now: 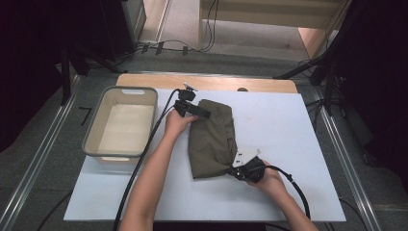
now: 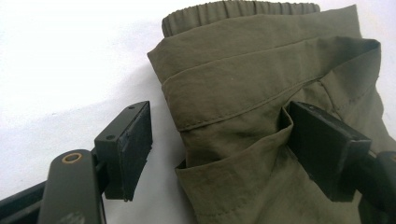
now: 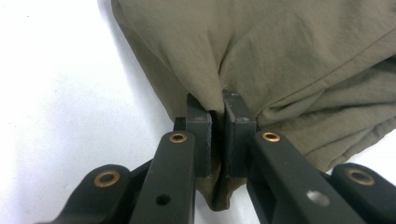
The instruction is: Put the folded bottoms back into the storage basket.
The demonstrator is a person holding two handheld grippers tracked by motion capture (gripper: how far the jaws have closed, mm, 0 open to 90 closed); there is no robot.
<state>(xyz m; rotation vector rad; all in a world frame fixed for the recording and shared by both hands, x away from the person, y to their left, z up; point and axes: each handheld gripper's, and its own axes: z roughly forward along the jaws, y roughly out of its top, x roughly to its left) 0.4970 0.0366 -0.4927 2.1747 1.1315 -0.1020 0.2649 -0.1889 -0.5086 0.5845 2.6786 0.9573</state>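
To my left on the white table [image 1: 298, 144] sits a pale plastic bin [image 1: 121, 122] with nothing in it, well apart from my hands and not blocking either of them. In front of me lies a folded olive-green garment [image 1: 211, 139], its elastic waistband at the far end, as my left gripper view shows. My left gripper [image 1: 191, 109] rests at that far end with its jaws spread wide: one pad [image 2: 133, 149] stands over bare table just beside the cloth's edge, the other presses against a fold on the garment's top, so the layered edge sits between them without being squeezed. My right gripper [image 1: 238, 169] is at the near right corner of the garment, its jaws pressed together on a bunched pinch of the fabric, which puckers upward from between them. A small white piece with dark dots lies just beside that gripper; I cannot read any writing on it, and I see no brand or label on the cloth.
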